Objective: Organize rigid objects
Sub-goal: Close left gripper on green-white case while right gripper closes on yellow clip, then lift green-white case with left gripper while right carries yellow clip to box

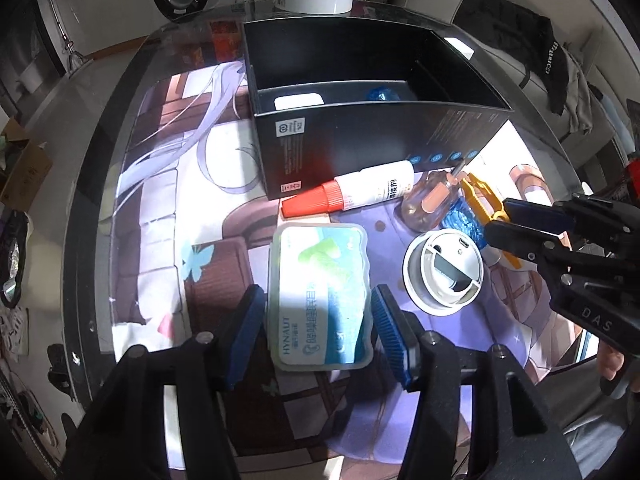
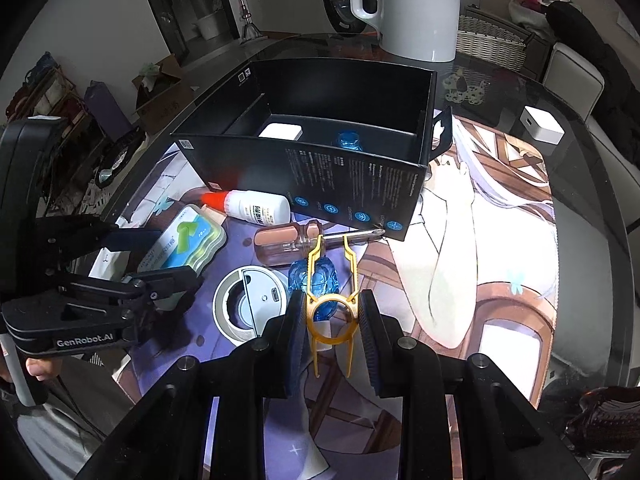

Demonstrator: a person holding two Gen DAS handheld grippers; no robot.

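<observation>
My left gripper (image 1: 318, 292) points down over a green and blue flat case (image 1: 320, 300), its blue pads (image 1: 248, 332) close on both sides of it, open; the case lies on the mat. My right gripper (image 2: 332, 298) is shut on a yellow plastic clip tool (image 2: 330, 316), whose prongs reach over a blue crystal piece (image 2: 316, 276). In the left wrist view the right gripper (image 1: 498, 218) is at the right edge with the yellow tool (image 1: 478, 196). Behind stands an open black box (image 1: 380, 148) holding a white block (image 1: 298, 102) and a blue piece (image 1: 382, 94).
A red-capped white bottle (image 1: 360, 194), a clear-handled screwdriver (image 1: 428, 204) and a round white device (image 1: 442, 270) lie in front of the box. A white kettle (image 2: 416, 8) stands behind it, a white cube (image 2: 542, 124) at the far right. The glass table's rim (image 1: 100, 184) curves on the left.
</observation>
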